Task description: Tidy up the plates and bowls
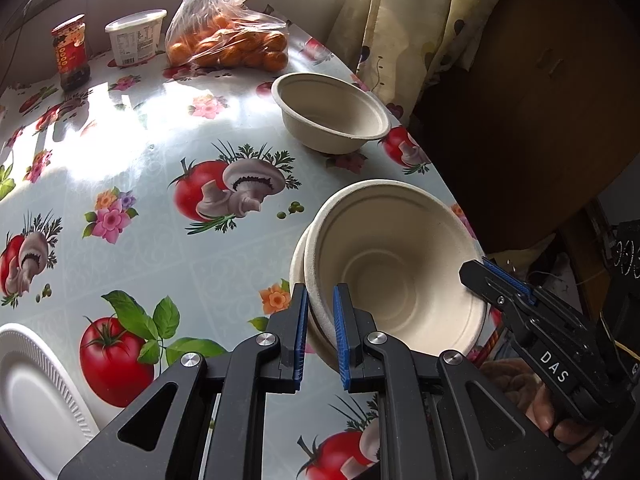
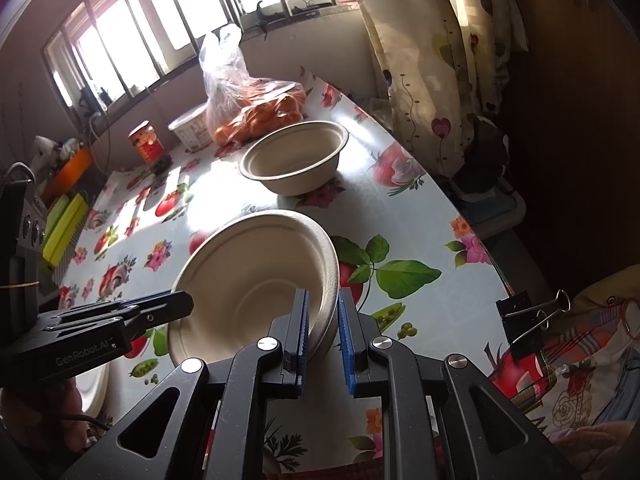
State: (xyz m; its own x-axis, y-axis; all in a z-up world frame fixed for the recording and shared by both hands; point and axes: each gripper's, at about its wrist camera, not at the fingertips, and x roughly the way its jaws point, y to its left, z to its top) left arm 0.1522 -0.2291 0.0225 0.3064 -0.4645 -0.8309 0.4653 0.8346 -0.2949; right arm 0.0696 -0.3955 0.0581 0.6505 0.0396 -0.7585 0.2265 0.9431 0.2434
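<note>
Both tongs clamp nested paper bowls (image 1: pixel 394 268).
Left tongs (image 1: pixel 321 332) and right tongs (image 2: pixel 323 334) pinch opposite rims; uneven pull may separate them.

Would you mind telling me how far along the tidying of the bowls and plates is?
Partly done: two bowls already sit nested. Both the left claw and the right claw are clamped on that pair's rim. Still left: the lone bowl farther back and the white plate at the table's near edge.
</note>
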